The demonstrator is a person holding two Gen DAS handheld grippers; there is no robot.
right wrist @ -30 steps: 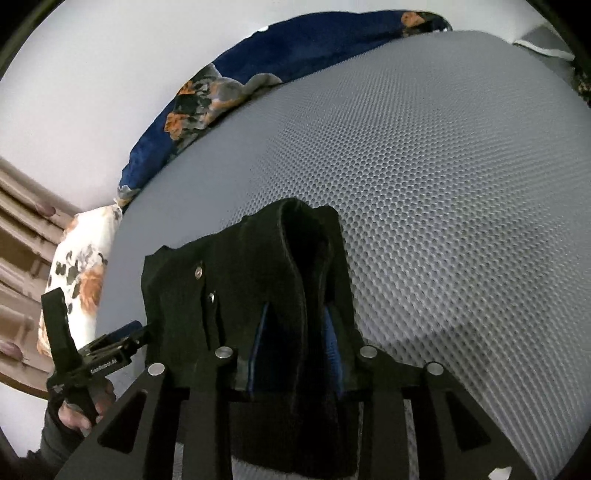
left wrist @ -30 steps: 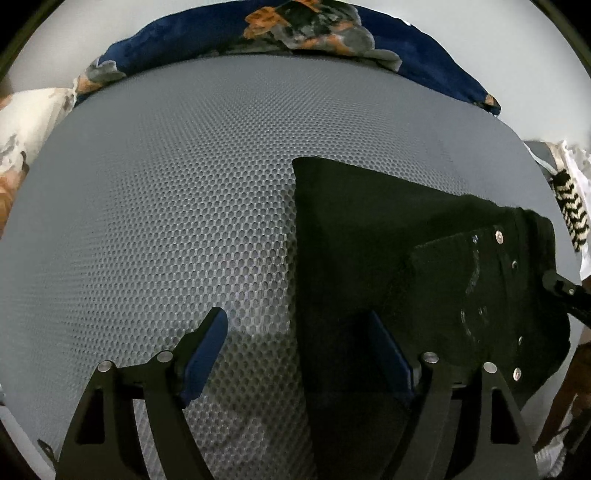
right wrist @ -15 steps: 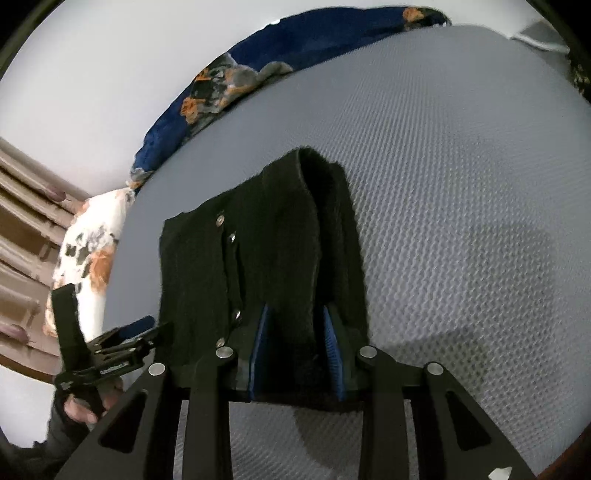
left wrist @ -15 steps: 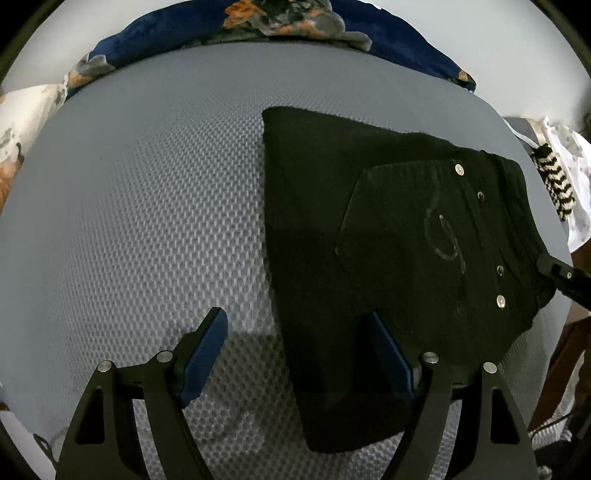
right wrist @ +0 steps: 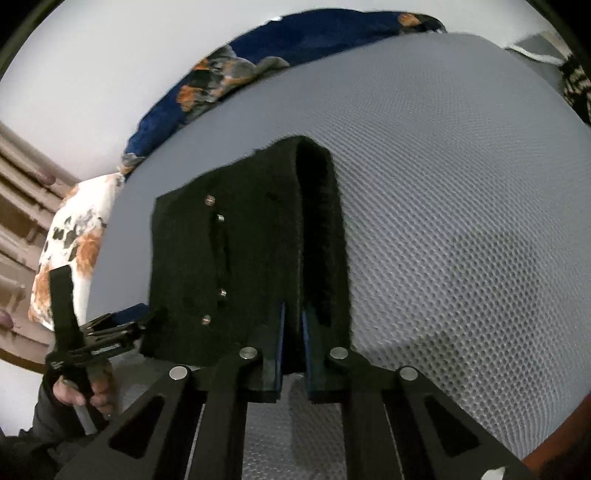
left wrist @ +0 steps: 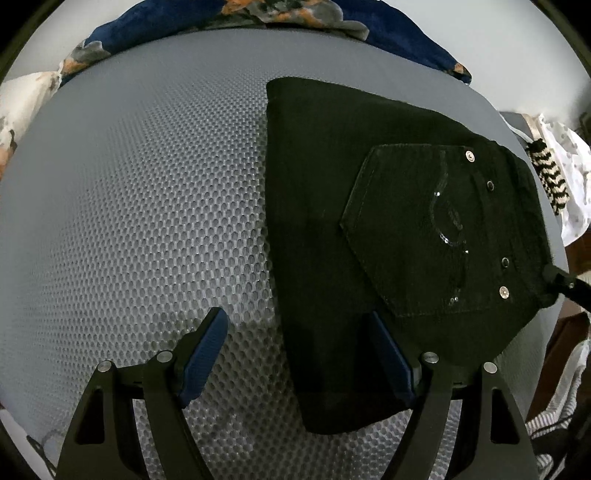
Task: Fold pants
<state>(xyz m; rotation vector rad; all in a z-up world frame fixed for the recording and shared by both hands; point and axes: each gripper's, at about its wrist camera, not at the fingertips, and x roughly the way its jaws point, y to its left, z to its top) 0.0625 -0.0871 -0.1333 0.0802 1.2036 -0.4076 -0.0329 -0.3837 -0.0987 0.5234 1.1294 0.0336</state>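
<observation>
Black folded pants (left wrist: 369,221) lie on the grey mesh mattress (left wrist: 147,221), back pocket and rivets facing up. My left gripper (left wrist: 295,325) is open and wide, hovering low over the pants' near left edge, one finger above the mattress and the other above the cloth. In the right wrist view the pants (right wrist: 240,258) rise into a raised fold at their right edge. My right gripper (right wrist: 293,314) is shut on that fold, with black fabric pinched between the blue pads. The left gripper (right wrist: 122,325) shows at the pants' left corner, held by a hand (right wrist: 85,391).
A dark blue floral blanket (left wrist: 258,14) lines the far edge of the mattress (right wrist: 443,184). A white floral pillow (right wrist: 74,243) lies at one end, and a striped cloth (left wrist: 550,177) with other laundry at the other. A brown bed edge (right wrist: 554,443) is near.
The right jaws narrowed until they pinched the pants' raised fold. The left view shifted so the whole pocket side now shows, and the left jaws stayed wide.
</observation>
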